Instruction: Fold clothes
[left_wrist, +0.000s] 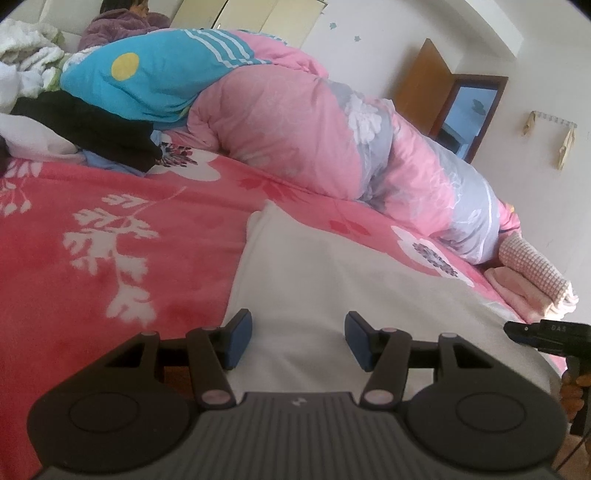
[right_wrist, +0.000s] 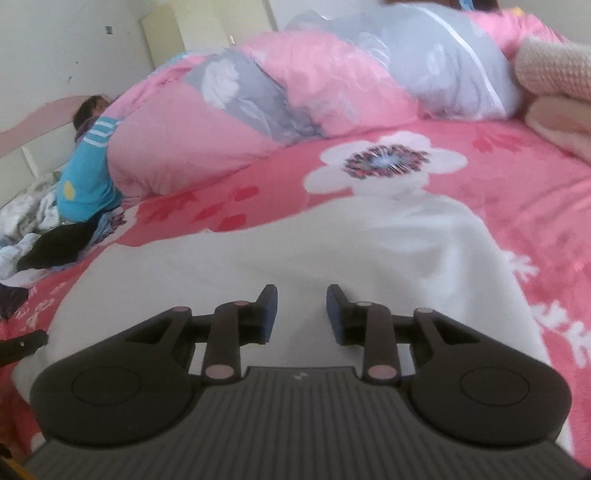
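Note:
A white garment (left_wrist: 332, 280) lies spread flat on the red flowered bedspread (left_wrist: 92, 229); it also shows in the right wrist view (right_wrist: 295, 251). My left gripper (left_wrist: 298, 341) is open and empty, just above the garment's near left part. My right gripper (right_wrist: 301, 312) is open and empty, over the garment's near middle. The tip of the right gripper (left_wrist: 539, 334) shows at the right edge of the left wrist view. The tip of the left gripper (right_wrist: 22, 345) shows at the left edge of the right wrist view.
A rolled pink and grey duvet (left_wrist: 332, 136) and a blue pillow (left_wrist: 140, 81) lie along the far side. A pile of black and white clothes (left_wrist: 85, 125) sits at the far left. Folded pink towels (left_wrist: 532, 284) lie at the right. A brown door (left_wrist: 424, 85) stands beyond.

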